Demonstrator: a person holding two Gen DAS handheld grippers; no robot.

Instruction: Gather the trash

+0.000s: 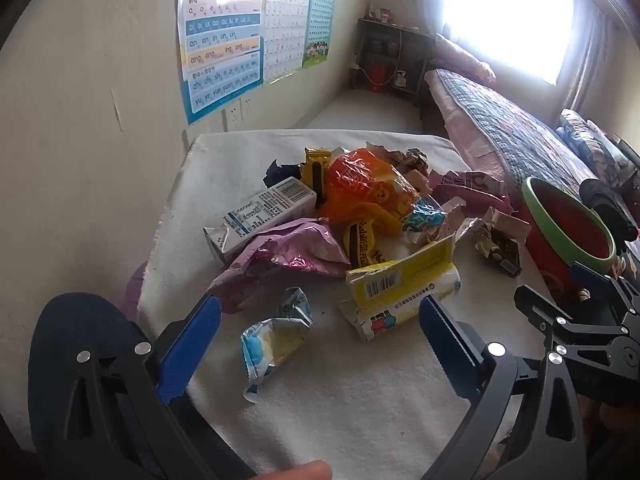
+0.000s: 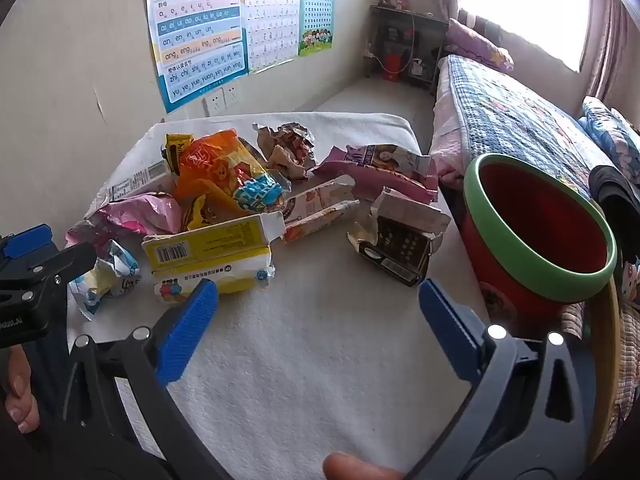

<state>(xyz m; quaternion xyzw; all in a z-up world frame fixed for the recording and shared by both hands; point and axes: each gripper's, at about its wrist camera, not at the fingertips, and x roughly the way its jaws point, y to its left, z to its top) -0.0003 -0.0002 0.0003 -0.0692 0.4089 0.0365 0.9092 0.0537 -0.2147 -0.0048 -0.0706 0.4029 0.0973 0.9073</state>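
A heap of trash lies on a white cloth-covered table (image 1: pixel 328 392): an orange bag (image 1: pixel 360 192), a pink wrapper (image 1: pixel 288 252), a white carton (image 1: pixel 260 212), a yellow box (image 1: pixel 404 280), a brown torn box (image 2: pixel 396 248), and a blue-and-yellow wrapper (image 1: pixel 276 332) nearest. My left gripper (image 1: pixel 320 320) is open, its fingers either side of that wrapper, above the cloth. My right gripper (image 2: pixel 318 304) is open and empty over bare cloth. A red bin with a green rim (image 2: pixel 536 232) stands at the table's right edge.
A bed with a patterned quilt (image 2: pixel 516 116) runs along the right behind the bin. A wall with posters (image 2: pixel 200 28) is on the left. A dark shelf (image 2: pixel 404 44) stands at the far end under a bright window.
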